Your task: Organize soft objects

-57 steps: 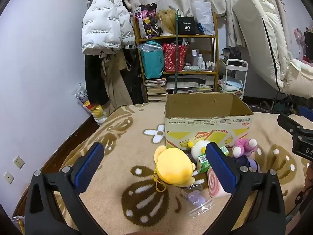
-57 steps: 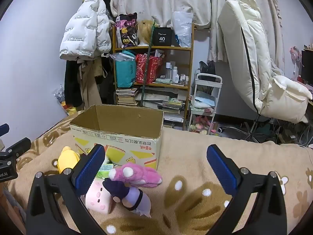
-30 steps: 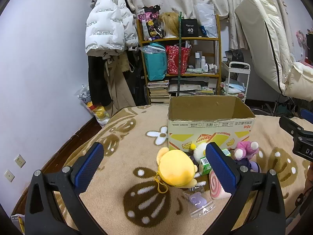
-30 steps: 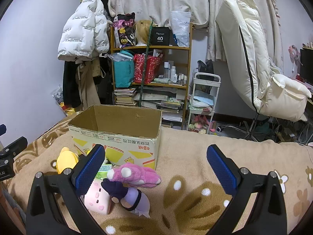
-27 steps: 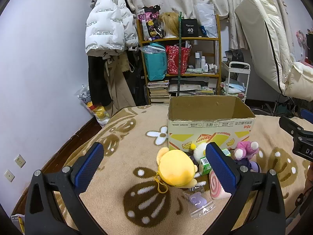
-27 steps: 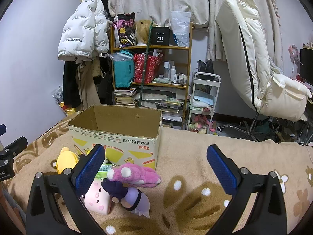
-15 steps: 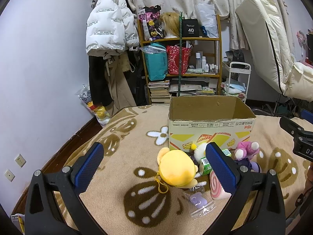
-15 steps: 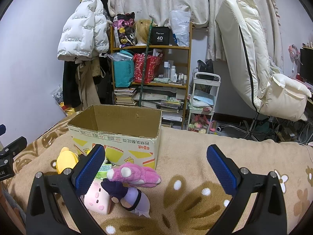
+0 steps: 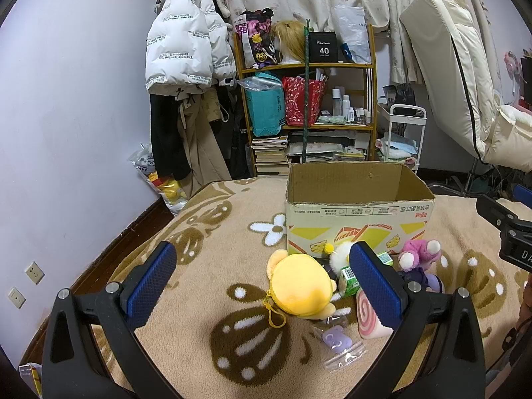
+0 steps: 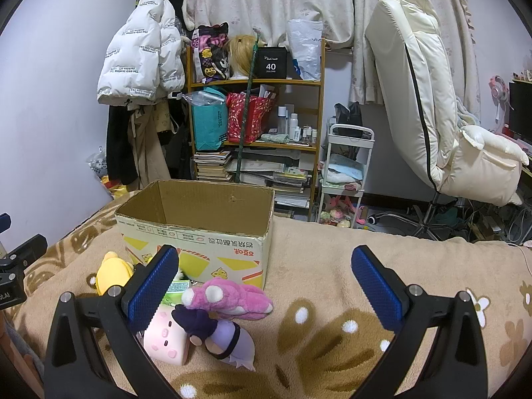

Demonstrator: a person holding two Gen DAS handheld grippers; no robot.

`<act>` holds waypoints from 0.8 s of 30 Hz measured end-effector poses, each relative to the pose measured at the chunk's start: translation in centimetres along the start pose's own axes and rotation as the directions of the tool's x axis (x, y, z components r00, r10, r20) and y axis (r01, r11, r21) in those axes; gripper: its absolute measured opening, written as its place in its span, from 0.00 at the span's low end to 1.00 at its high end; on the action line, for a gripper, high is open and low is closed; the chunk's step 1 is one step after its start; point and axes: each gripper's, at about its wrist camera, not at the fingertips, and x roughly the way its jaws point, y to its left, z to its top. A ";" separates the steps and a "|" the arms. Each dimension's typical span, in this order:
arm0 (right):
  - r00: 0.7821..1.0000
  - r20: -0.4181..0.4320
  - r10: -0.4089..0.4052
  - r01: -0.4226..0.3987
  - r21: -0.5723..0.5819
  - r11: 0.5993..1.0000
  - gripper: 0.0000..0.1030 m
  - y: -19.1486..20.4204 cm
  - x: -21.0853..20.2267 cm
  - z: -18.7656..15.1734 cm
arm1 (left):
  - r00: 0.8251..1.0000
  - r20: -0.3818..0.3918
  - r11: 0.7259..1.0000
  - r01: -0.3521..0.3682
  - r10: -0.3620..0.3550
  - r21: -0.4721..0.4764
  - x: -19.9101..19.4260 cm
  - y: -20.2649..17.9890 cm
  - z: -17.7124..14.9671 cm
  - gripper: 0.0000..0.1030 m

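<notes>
An open cardboard box [image 9: 359, 212] [image 10: 199, 232] stands on a beige patterned blanket [image 9: 232, 232]. In front of it lie a yellow plush [image 9: 301, 286] [image 10: 111, 271], a pink plush [image 9: 420, 254] [image 10: 232, 297], a purple doll [image 10: 216, 332], a pink roll-shaped cushion [image 9: 367, 317] [image 10: 164, 340], a green carton [image 9: 349, 281] and a small bagged purple toy [image 9: 337, 344]. My left gripper [image 9: 262, 276] hangs open just short of the yellow plush. My right gripper [image 10: 266, 282] is open above the pink plush and the blanket, holding nothing.
Beyond the blanket's edge stand a cluttered wooden shelf [image 10: 256, 116], a coat rack with a white puffer jacket [image 9: 186, 56], a white trolley [image 10: 345, 166] and a cream reclining chair [image 10: 432, 116]. The wall [image 9: 66, 133] with sockets is on the left.
Both views have risen and drawn back very slightly over the earlier frames; the toys and box have stayed in place and both grippers have stayed open.
</notes>
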 end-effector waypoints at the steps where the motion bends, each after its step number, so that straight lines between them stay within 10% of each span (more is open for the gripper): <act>1: 1.000 0.000 0.000 0.000 0.000 1.000 1.00 0.0 0.1 0.0 | 1.000 0.000 1.000 0.000 0.000 0.000 0.0 0.1 0.0 1.00; 24: 1.000 0.001 -0.001 0.001 0.002 1.000 1.00 0.0 0.0 0.1 | 1.000 0.000 1.000 0.001 -0.001 0.001 0.0 0.1 0.0 1.00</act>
